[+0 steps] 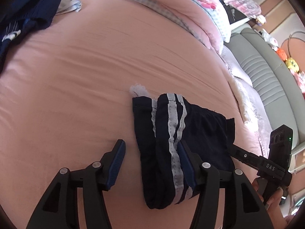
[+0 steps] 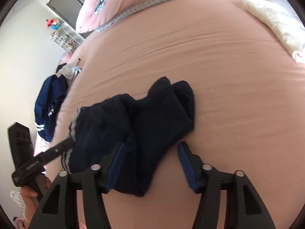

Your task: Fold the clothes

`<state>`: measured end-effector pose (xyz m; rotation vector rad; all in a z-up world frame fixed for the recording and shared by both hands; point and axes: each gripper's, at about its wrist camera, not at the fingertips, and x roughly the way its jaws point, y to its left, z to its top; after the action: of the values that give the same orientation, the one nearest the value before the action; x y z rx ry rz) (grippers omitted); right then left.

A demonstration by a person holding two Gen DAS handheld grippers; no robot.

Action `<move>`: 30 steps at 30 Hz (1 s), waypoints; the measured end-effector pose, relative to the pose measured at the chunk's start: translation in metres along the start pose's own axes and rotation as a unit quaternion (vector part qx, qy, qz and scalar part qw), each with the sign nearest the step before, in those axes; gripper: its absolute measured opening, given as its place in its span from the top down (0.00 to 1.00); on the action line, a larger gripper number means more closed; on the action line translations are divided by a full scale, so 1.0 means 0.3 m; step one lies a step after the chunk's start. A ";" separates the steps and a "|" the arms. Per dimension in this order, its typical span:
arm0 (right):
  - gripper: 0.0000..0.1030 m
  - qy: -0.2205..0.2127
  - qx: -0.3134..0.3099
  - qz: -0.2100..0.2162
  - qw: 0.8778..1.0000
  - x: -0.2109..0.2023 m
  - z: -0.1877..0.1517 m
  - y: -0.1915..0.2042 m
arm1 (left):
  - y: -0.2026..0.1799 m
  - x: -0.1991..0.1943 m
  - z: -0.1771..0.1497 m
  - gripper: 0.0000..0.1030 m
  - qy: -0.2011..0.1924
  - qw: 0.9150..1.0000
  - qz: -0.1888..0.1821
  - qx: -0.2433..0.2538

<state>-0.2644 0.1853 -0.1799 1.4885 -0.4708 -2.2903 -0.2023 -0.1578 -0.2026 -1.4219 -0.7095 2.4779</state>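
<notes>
We see both the left gripper (image 1: 150, 164) and right gripper (image 2: 149, 167) spread wide over the folded navy shorts (image 1: 171, 143) on the pink bed sheet (image 1: 76, 76).

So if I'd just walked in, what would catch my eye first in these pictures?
Probably the dark navy shorts with white side stripes, lying bunched in the middle of the pink bedsheet. Next, the two black hand-held grippers with blue pads, the left gripper and the right gripper, both open on either side of the shorts. Further off, a heap of navy clothes lies at the bed's edge.
</notes>
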 end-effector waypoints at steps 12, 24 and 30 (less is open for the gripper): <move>0.38 0.003 0.006 0.037 0.999 0.070 0.034 0.026 | 0.010 0.016 -0.013 0.46 0.023 0.998 -0.057 -0.002; 0.65 0.012 -0.052 0.014 0.998 0.107 0.028 0.089 | -0.003 0.038 0.010 0.56 0.020 0.999 -0.026 -0.003; 0.70 0.035 -0.061 0.010 0.997 0.132 0.026 0.115 | -0.001 0.037 0.003 0.76 0.039 0.998 -0.039 -0.002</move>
<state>-0.2821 0.1368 -0.1924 1.4919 -0.3176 -2.2008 -0.2089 -0.1533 -0.2105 -1.4537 -0.7410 2.3504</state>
